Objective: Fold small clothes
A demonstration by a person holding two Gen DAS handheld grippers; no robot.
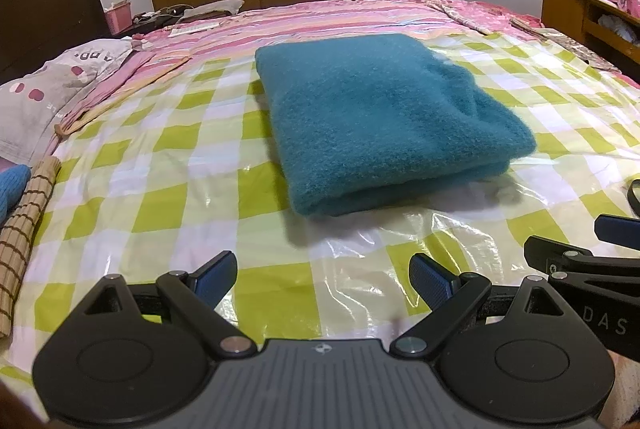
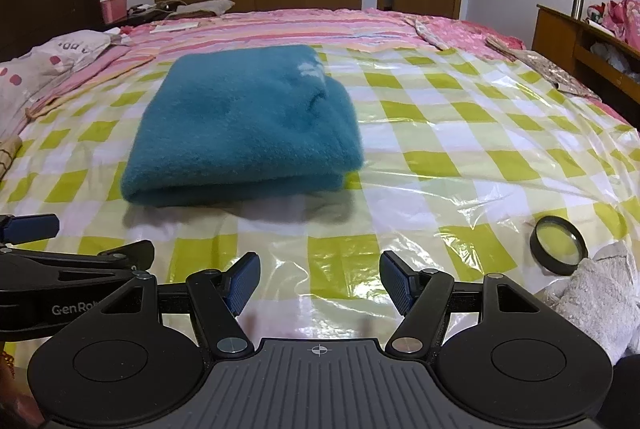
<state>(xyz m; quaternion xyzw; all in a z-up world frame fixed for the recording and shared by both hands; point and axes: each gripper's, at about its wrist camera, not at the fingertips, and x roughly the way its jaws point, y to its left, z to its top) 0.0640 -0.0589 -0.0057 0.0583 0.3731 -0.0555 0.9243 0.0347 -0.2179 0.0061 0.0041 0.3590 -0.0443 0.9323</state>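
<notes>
A teal fleece garment [image 1: 384, 117] lies folded into a thick rectangle on the green-and-white checked plastic sheet [image 1: 168, 165] on the bed. It also shows in the right wrist view [image 2: 244, 129], left of centre. My left gripper [image 1: 322, 279] is open and empty, low over the sheet in front of the garment. My right gripper [image 2: 320, 279] is open and empty, in front and to the right of the garment. The two grippers sit side by side; each shows at the edge of the other's view.
A black-rimmed lens [image 2: 559, 244] and a white fluffy cloth [image 2: 596, 305] lie at my right. A bamboo mat roll [image 1: 24, 229] and pillows [image 1: 44, 97] lie at the left. A wooden shelf [image 2: 588, 41] stands at the right, wardrobe and door behind.
</notes>
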